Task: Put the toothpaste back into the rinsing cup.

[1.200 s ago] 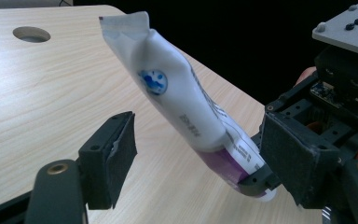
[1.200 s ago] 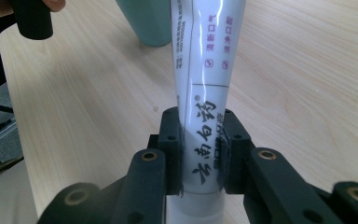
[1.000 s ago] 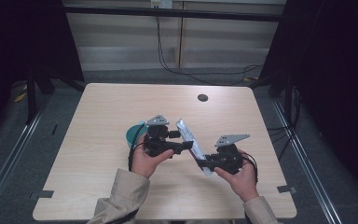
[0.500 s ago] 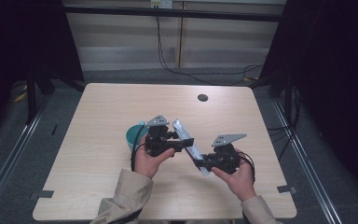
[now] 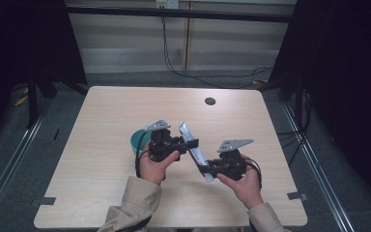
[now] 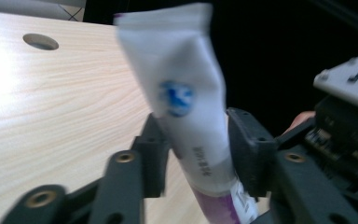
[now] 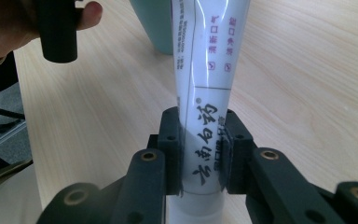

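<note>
Above the near half of the table, in the high view, both grippers are holding one white toothpaste tube off the wood, slanting between them. Taking the teal cup as landmark: the left gripper is sitting just to the right of the cup, its jaws pointing away from it toward the tube's upper half; the right gripper is lying farther right of the cup and nearer the person, gripping the tube's lower end. The tube is not over the cup's mouth; it is hanging beside the cup, clear of it.

Moving to the left gripper view, the tube is rising between the two black jaws, with its flat crimped end uppermost. These jaws have just been closing around it; the right-hand pad is touching the tube's edge, while a slight gap is showing at the left-hand pad, so the grip looks not quite settled.

Turning to the right gripper view, the jaws are clamping the tube tight on its printed body, both pads pressing in, and the cup is showing beyond the tube at the top.

Judging progress: lifting the tube is done, and a handover or two-handed hold is under way. Securing the left grip, then carrying the tube across to the cup, looks to be what is remaining.
</note>
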`<action>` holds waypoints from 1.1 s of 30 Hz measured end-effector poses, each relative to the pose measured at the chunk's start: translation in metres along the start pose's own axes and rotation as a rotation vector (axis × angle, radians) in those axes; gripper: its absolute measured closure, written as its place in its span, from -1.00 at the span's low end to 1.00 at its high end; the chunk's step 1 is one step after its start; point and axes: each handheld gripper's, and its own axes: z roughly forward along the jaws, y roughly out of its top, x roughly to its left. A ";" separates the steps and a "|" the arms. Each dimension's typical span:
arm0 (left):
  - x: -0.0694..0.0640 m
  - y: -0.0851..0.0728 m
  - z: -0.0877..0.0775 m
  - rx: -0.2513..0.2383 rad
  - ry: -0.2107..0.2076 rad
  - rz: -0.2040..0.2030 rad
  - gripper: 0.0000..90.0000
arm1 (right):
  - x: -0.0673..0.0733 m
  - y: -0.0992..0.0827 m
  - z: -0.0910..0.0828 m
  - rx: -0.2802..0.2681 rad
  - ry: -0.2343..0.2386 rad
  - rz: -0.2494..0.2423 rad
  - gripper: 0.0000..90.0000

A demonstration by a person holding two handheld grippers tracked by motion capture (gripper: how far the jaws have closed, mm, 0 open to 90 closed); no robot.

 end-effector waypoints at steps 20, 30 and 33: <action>-0.023 0.019 -0.018 -0.034 0.032 0.099 0.65 | -0.007 -0.017 0.004 -0.107 0.054 0.009 -0.15; -0.018 0.030 -0.037 -0.041 0.083 0.141 0.65 | -0.029 -0.050 0.003 0.006 -0.043 -0.004 -0.43; -0.018 0.033 -0.043 -0.041 0.096 0.151 0.65 | -0.032 -0.057 0.004 0.028 -0.061 -0.007 -0.49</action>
